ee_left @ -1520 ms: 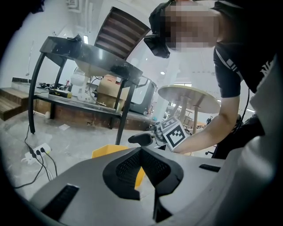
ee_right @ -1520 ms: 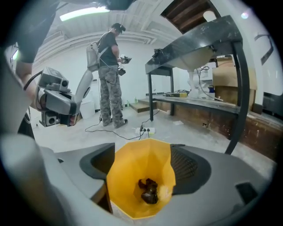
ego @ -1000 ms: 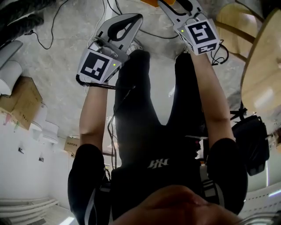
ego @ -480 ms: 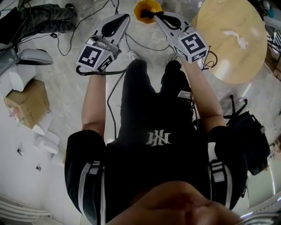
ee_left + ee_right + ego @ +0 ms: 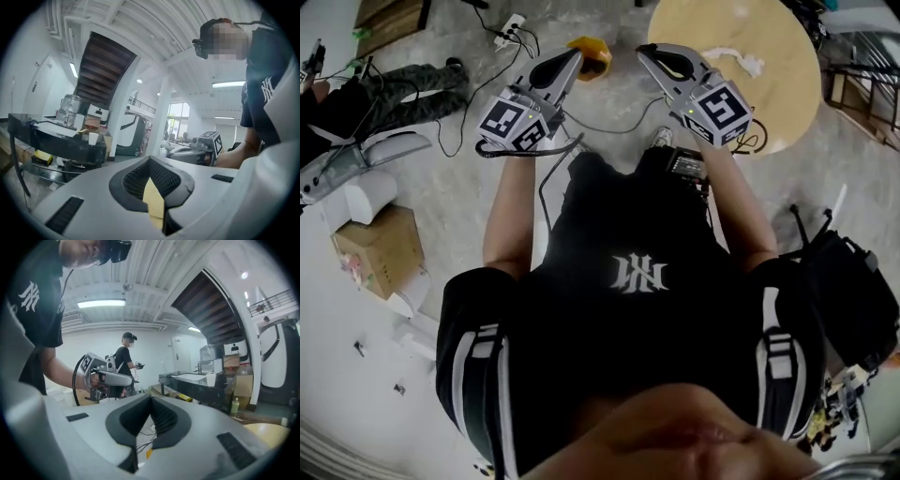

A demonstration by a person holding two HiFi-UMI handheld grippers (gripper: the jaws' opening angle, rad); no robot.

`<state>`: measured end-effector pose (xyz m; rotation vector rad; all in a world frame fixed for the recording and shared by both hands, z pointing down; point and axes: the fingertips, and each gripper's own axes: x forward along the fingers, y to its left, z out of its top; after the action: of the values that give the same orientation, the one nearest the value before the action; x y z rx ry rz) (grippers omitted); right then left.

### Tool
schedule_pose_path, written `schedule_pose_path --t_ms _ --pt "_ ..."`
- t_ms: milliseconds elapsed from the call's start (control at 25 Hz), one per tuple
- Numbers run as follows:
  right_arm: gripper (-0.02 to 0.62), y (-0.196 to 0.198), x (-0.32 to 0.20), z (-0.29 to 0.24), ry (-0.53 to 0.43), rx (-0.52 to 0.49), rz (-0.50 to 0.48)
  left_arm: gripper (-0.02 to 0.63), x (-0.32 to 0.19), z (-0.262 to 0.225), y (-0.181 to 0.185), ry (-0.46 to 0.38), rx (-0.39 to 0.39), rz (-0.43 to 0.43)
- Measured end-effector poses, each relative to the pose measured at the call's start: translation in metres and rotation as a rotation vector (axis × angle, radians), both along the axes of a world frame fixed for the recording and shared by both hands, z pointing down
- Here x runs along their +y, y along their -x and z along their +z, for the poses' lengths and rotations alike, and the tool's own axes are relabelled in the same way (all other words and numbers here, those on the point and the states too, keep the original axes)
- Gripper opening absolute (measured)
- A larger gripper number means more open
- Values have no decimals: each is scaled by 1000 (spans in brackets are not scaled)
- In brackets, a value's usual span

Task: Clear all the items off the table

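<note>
Head view: hand-held grippers [image 5: 574, 56] [image 5: 646, 50] closed (both empty)

The round table [image 5: 787, 89] has a pale wooden top and sits at the upper right of the head view, level and mostly bare. One item lies on it: a small white crumpled thing [image 5: 737, 60], possibly a tissue or a scrap of paper, long and irregular in outline. It rests flat near the middle of the top, well in from the rim. In the right gripper view a pale curved sliver of the tabletop [image 5: 269, 433] shows at the lower right.
</note>
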<state>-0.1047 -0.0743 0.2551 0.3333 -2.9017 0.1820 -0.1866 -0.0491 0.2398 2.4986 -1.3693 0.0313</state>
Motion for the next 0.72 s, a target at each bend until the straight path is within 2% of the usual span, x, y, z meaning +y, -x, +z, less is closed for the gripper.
schedule_pose_path --t_ms 400,720 --pt "3 -146 -36 -14 26 -75 168 9 -32 -12 -131 -5 -18 145" --pt "3 -206 -11 -19 33 -85 293 9 -12 -14 -209 -25 -9 342"
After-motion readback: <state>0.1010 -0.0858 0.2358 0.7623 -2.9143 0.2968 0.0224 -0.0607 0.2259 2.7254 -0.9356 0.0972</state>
